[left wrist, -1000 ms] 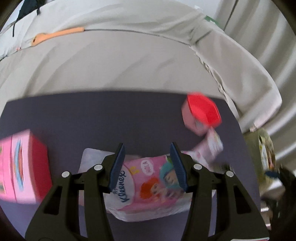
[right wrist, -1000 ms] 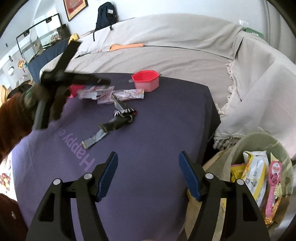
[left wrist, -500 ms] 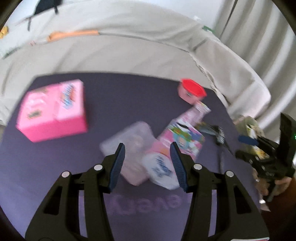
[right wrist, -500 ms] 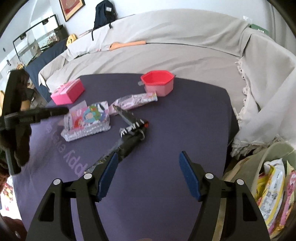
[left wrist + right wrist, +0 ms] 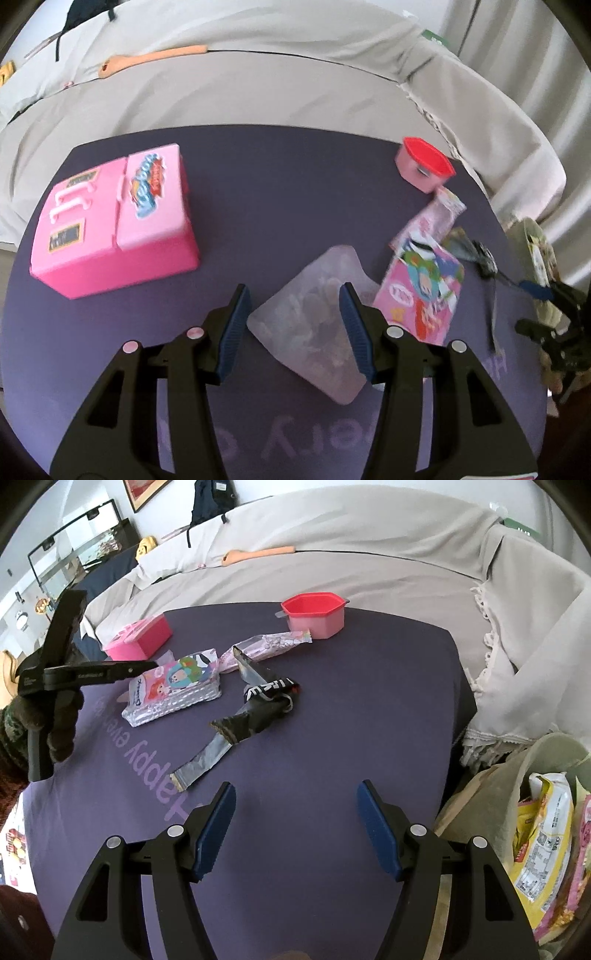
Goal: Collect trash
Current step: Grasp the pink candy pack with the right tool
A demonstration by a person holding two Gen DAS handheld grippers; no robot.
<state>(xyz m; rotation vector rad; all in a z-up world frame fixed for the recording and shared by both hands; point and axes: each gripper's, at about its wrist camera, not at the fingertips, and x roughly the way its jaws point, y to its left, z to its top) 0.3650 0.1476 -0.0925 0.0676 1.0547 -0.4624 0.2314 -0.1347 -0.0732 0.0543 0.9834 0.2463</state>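
Now left gripper (image 5: 293,325) is wide & empty, pulled back above tabletop (image 5: 280,184); Kleenex pack (image 5: 173,686) lies released there, not binned. Right gripper (image 5: 295,827) wide too, w/ nothing.

At your twelve o'clock a sofa draped in a pale grey cover (image 5: 351,576) wraps behind the dark purple tablecloth (image 5: 351,720). At your ten o'clock you have a glass cabinet (image 5: 79,542) and a framed picture (image 5: 146,491) on the white wall, all in soft daylight.
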